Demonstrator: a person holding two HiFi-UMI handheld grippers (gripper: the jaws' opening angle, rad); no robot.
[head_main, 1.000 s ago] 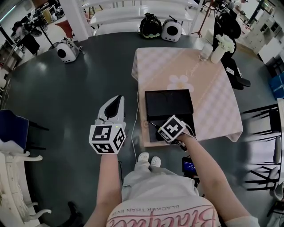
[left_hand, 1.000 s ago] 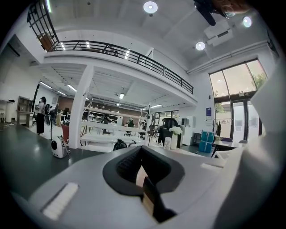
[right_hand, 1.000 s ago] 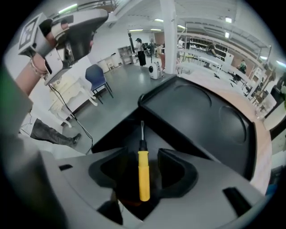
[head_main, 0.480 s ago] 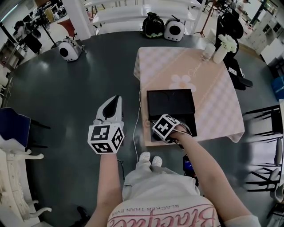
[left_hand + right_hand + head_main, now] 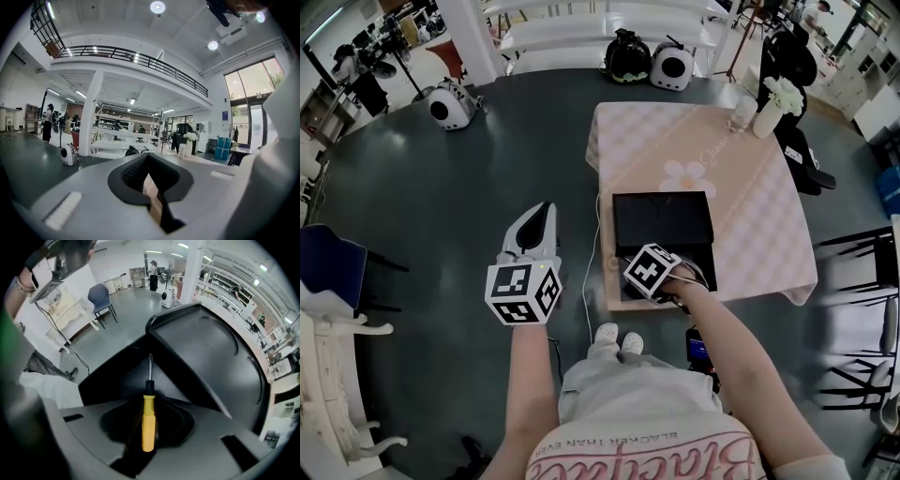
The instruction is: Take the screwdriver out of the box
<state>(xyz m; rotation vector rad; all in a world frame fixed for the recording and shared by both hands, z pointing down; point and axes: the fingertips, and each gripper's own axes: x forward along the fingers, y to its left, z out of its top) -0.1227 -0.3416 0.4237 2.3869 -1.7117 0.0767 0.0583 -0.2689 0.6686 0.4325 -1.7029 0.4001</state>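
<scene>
An open black box (image 5: 661, 220) lies at the near edge of the pink table (image 5: 750, 178). My right gripper (image 5: 656, 283) points straight down into it, its tips hidden under the marker cube. In the right gripper view a yellow-handled screwdriver (image 5: 148, 423) lies along the slit of my right gripper (image 5: 148, 404), its steel tip pointing into the box's (image 5: 206, 352) dark inside. The jaws are closing, and the handle sits tight between them. My left gripper (image 5: 546, 212) hovers over the floor left of the table, shut and empty. Its slit (image 5: 151, 180) is narrow in the left gripper view.
A white vase of flowers (image 5: 766, 105) and a glass (image 5: 739, 112) stand at the table's far right corner. A white cable (image 5: 589, 272) hangs down the table's left side. Dark chairs (image 5: 862, 246) stand to the right. Round white pods (image 5: 450, 108) sit on the floor.
The right gripper's marker cube has rolled and shifted slightly left over the box. The left gripper has stayed in place.
</scene>
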